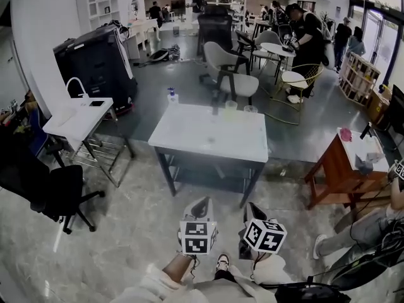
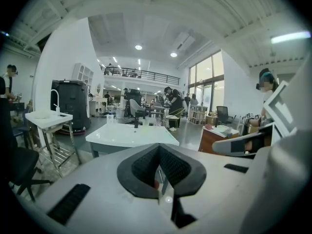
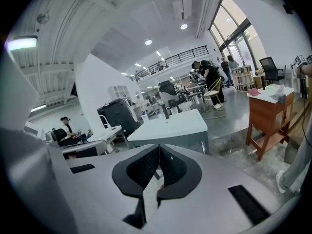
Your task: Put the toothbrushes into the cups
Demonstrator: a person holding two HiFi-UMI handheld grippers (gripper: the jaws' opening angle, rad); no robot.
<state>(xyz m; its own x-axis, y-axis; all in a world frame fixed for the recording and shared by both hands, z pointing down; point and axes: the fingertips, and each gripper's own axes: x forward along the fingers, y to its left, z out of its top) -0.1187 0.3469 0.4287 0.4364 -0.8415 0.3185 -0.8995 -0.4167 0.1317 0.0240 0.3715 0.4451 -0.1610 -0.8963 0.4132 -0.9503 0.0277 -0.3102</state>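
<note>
Straight ahead at 12 o'clock stands the white counter (image 1: 208,137), well apart from both grippers. Left gripper (image 1: 201,202) and right gripper (image 1: 252,208) hang at 6 o'clock, fingers (image 2: 144,165) pressed together on nothing. A cup (image 1: 231,106) and a second cup (image 1: 250,109) sit on the counter's far edge.

Cups (image 1: 231,106) on table (image 1: 205,139), far edge

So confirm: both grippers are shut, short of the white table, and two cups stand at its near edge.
Wrong edge: the head view shows the cups at the far edge of the table. The left gripper and right gripper are shut, short of it.
</note>
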